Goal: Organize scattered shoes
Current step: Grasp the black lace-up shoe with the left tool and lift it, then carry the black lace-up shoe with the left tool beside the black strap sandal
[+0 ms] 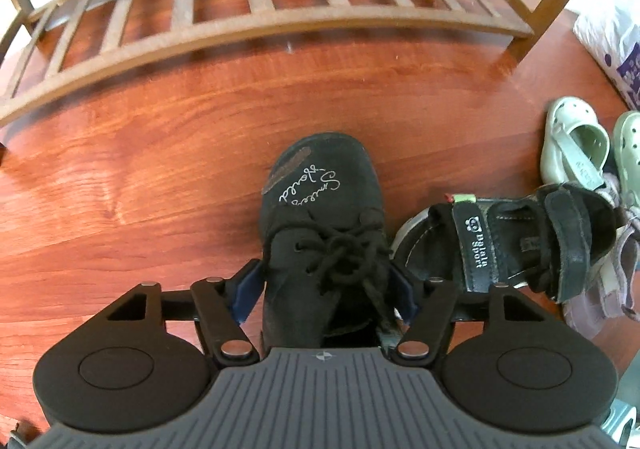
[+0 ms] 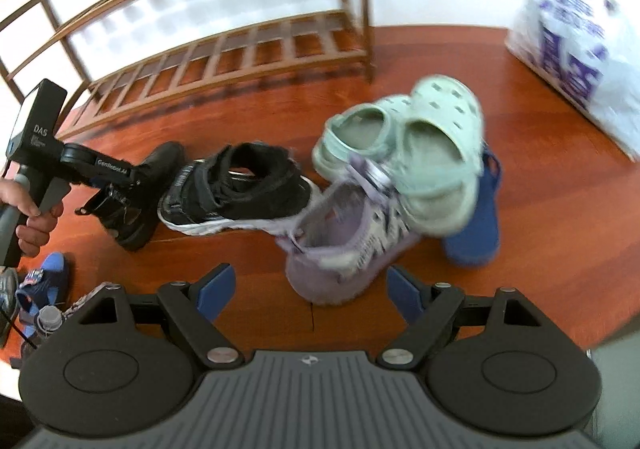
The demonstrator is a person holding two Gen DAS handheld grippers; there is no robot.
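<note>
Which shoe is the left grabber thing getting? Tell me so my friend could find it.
Find the wooden shoe rack by the wall; on the red-brown floor in front of it lies a row of shoes. The one at the left end, toe toward the rack, is the black lace-up shoe between the left gripper jaws. Only it has tied laces and silvery handwriting; its neighbour, the black sandal, has straps.

floor glossy wood | rack matt wood | shoe blk suede

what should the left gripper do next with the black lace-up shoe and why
Probably lift it toward the wooden rack. The left gripper has its blue pads against both sides of the black lace-up shoe, which sits on the floor, and the rack's bottom shelf ahead looks bare.
</note>
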